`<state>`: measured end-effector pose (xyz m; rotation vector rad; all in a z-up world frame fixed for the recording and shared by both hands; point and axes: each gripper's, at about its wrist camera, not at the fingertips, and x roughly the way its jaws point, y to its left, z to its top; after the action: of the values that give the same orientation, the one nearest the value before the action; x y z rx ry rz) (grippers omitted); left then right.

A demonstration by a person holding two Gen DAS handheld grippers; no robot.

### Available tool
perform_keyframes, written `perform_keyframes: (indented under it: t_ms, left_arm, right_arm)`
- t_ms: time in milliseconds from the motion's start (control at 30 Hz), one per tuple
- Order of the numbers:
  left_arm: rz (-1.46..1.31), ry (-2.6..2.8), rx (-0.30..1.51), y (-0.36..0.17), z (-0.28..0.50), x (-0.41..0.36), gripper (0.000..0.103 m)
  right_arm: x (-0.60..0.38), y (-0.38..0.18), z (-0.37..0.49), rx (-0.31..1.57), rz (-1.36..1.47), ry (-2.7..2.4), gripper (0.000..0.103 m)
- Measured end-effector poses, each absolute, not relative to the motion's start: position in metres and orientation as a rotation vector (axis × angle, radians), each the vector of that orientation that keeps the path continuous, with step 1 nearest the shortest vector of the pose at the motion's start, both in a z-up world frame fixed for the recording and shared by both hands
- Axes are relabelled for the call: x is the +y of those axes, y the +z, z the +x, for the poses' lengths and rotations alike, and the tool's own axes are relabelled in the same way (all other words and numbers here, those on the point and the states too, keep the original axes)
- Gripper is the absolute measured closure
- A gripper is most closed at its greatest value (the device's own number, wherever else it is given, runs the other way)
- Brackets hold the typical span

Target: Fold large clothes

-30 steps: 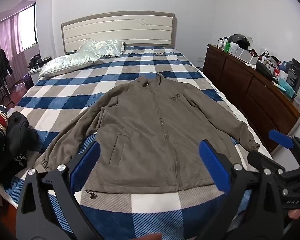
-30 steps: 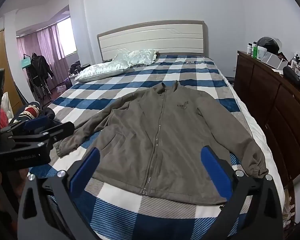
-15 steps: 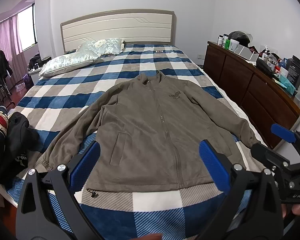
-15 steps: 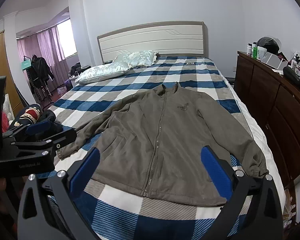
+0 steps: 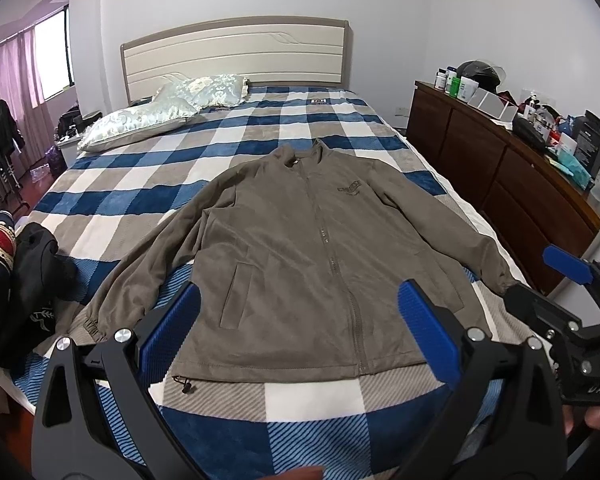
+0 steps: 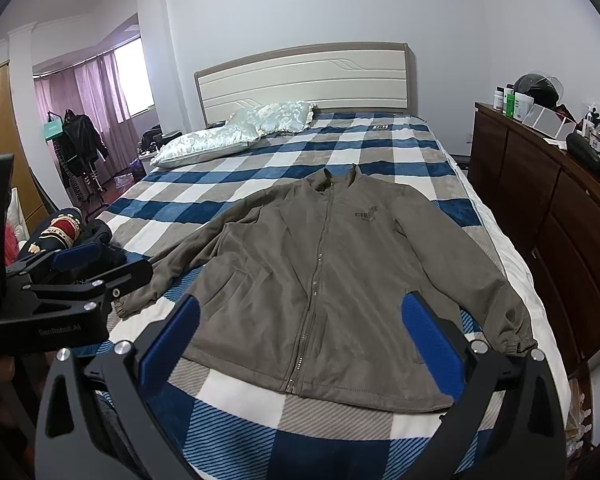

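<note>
A brown zip-up jacket (image 5: 300, 248) (image 6: 324, 280) lies flat and face up on the bed, zipped, collar toward the headboard and both sleeves spread outward. My left gripper (image 5: 298, 334) hovers open above the jacket's hem with nothing between its blue pads. My right gripper (image 6: 300, 340) is also open and empty, above the hem near the zip's end. In the left wrist view the right gripper (image 5: 572, 280) appears at the far right by the sleeve cuff (image 5: 500, 280). In the right wrist view the left gripper (image 6: 80, 264) shows at the far left near the other cuff (image 6: 136, 304).
The bed (image 5: 204, 184) has a blue, white and grey checked cover. Two pillows (image 5: 172, 112) lie by the headboard. A dark pile of clothes (image 5: 16, 272) sits on the bed's left edge. A cluttered wooden dresser (image 5: 512, 184) stands close along the right side.
Both grippers have drawn back and risen slightly, so the jacket looks a little farther off. The jacket has not moved and both grippers stay open.
</note>
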<state>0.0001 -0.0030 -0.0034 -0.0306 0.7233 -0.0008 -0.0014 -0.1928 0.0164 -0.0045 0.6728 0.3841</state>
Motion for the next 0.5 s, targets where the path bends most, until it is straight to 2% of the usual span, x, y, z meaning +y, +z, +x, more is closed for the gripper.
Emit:
perform_keyframes:
  t_ms: [500]
  left_arm:
    - [-0.030, -0.008, 0.726, -0.0040, -0.0002, -0.0065, 0.006]
  right_arm:
    - [-0.1938, 0.0132, -0.0034, 0.670, 0.003, 0.387, 0.004]
